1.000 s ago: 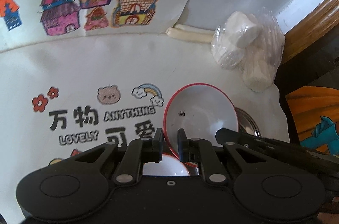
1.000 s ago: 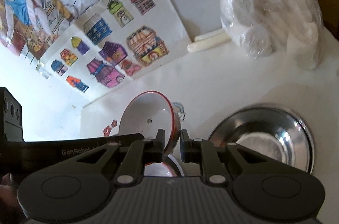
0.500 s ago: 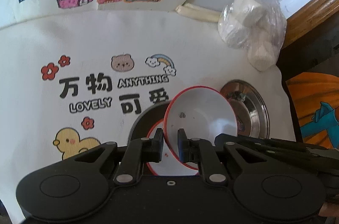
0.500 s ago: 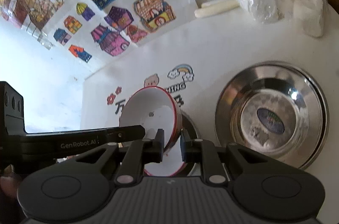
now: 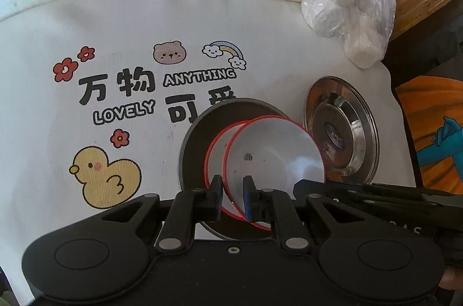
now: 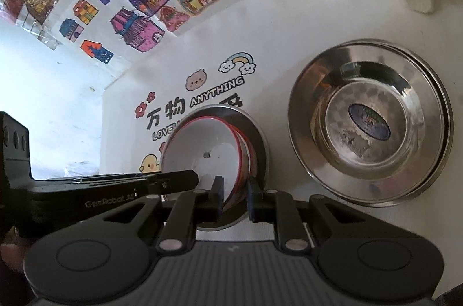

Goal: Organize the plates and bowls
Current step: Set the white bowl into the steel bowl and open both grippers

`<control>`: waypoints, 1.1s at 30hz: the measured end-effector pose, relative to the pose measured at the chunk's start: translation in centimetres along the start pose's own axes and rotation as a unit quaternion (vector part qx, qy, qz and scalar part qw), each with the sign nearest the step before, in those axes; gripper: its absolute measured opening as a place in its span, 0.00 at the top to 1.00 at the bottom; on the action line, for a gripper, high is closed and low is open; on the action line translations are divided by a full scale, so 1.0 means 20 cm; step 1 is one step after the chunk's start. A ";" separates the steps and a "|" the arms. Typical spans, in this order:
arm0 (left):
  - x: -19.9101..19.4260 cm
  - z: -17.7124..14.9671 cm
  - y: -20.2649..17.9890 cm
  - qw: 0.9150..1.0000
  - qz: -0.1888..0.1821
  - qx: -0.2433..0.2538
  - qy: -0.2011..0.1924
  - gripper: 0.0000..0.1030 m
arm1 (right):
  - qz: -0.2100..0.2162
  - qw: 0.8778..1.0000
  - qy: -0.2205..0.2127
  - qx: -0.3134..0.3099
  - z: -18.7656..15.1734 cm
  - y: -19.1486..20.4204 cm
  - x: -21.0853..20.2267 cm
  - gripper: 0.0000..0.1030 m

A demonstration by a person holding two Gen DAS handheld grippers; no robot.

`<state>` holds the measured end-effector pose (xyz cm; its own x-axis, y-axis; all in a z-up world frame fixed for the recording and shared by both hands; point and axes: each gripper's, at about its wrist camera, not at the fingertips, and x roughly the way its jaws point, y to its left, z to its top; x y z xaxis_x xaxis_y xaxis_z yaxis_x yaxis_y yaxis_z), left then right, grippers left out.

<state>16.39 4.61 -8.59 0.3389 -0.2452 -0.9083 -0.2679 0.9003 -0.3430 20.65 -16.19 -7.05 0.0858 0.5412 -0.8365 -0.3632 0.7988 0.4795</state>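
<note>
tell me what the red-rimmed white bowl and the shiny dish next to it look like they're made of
Red-rimmed white bowl: probably melamine or plastic, maybe glazed ceramic; smooth, opaque, soft sheen, thin rim. Shiny round metal dish: looks like stainless steel; mirror-like reflections and bright glare, with a sticker in its middle.

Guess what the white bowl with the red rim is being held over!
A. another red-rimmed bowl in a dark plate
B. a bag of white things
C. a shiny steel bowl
A: the held bowl hangs just above a second red-rimmed bowl sitting in the dark plate; the steel bowl stands apart.
</note>
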 end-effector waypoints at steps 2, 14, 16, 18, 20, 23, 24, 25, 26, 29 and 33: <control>0.00 0.00 0.00 1.000 0.002 0.003 0.001 0.86 | 0.000 1.000 0.001 0.003 0.00 0.00 0.01 0.83; 0.01 0.03 -0.01 1.000 0.010 0.008 0.004 0.85 | -0.001 1.000 0.012 0.002 0.04 0.00 0.04 0.83; 0.01 0.03 0.00 1.000 0.010 0.008 0.004 0.85 | -0.001 1.000 0.015 0.001 0.05 0.00 0.04 0.83; 0.01 0.03 0.00 1.000 0.011 0.008 0.004 0.85 | -0.001 1.000 0.017 -0.001 0.05 0.00 0.05 0.83; 0.01 0.03 -0.01 1.000 0.012 0.009 0.005 0.84 | -0.001 1.000 0.018 -0.002 0.05 0.00 0.05 0.83; 0.01 0.03 -0.01 1.000 0.016 0.010 0.006 0.84 | -0.001 1.000 0.022 -0.004 0.06 0.00 0.05 0.83; 0.01 0.03 -0.02 1.000 0.017 0.010 0.006 0.84 | -0.002 1.000 0.022 -0.004 0.06 0.01 0.06 0.83; 0.01 0.03 -0.02 1.000 0.018 0.010 0.006 0.84 | -0.002 1.000 0.023 -0.004 0.06 0.01 0.06 0.83; 0.01 0.03 -0.02 1.000 0.020 0.011 0.006 0.84 | -0.002 1.000 0.024 -0.005 0.06 0.00 0.06 0.83; 0.01 0.03 -0.02 1.000 0.021 0.012 0.006 0.84 | -0.002 1.000 0.024 -0.006 0.07 0.00 0.05 0.82; 0.01 0.03 -0.02 1.000 0.022 0.012 0.006 0.84 | 0.000 1.000 0.024 -0.004 0.07 0.00 0.06 0.82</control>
<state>17.11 4.42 -8.39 0.3170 -0.2094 -0.9250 -0.2597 0.9189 -0.2970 22.03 -15.17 -7.59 0.0420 0.5271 -0.8487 -0.3712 0.7969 0.4766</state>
